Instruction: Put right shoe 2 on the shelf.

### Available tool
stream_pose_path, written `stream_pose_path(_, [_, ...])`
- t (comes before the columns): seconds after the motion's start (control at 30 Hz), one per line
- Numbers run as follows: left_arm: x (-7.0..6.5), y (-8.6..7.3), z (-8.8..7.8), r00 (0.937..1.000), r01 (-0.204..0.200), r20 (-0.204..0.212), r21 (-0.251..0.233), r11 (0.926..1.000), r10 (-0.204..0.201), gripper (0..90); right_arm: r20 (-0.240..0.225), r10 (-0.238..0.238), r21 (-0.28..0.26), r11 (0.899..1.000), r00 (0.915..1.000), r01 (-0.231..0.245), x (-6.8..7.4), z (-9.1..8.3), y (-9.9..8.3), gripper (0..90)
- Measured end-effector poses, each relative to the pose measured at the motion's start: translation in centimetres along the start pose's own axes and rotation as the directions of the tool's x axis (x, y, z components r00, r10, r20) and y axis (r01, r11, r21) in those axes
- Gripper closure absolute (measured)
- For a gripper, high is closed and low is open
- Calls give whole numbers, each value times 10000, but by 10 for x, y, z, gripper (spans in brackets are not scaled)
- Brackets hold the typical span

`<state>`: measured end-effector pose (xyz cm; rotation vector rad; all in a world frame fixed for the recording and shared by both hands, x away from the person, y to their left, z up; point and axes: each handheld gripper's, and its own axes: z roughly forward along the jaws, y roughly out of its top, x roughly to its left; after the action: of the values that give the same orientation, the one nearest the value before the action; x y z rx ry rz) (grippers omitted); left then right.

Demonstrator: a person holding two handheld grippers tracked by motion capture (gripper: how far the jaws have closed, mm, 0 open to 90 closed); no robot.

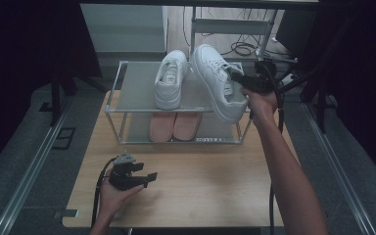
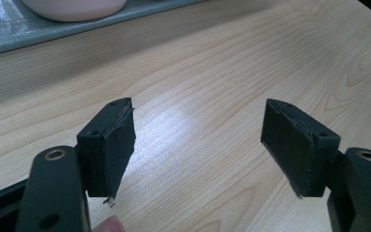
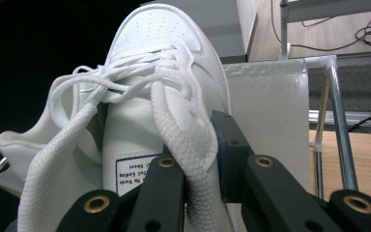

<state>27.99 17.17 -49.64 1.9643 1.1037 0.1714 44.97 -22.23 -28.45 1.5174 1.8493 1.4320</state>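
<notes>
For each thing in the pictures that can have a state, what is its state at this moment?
Right claw: shut on the white sneaker's side wall.
Left claw: open, nothing between its jaws, above the table.
White sneaker: held, heel past the rack's edge.
Second white sneaker: standing on the rack's top shelf.
Pink shoes: on the lower shelf.

A light wooden table (image 1: 210, 191) stands on a grey floor (image 1: 24, 147), with metal rails (image 1: 39, 161) running along both sides. Dark curtains (image 1: 24, 44) close off left and right. Beyond the table, black cables (image 1: 242, 48) coil on a paler floor strip beside a pale cabinet (image 1: 122, 27).
</notes>
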Motion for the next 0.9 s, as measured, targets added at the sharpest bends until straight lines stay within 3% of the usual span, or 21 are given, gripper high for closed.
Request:
stream_pose_path(0.47, [0,0,-1,10000,15,5,-60,10000,-15,285,790,533,327,9979,9954,-560,3,29,15,825])
stream_pose_path(0.9, [4,0,-4,9999,130,20,-124,9998,-130,284,1565,1036,733,9905,9822,-1161,13,68,30,817])
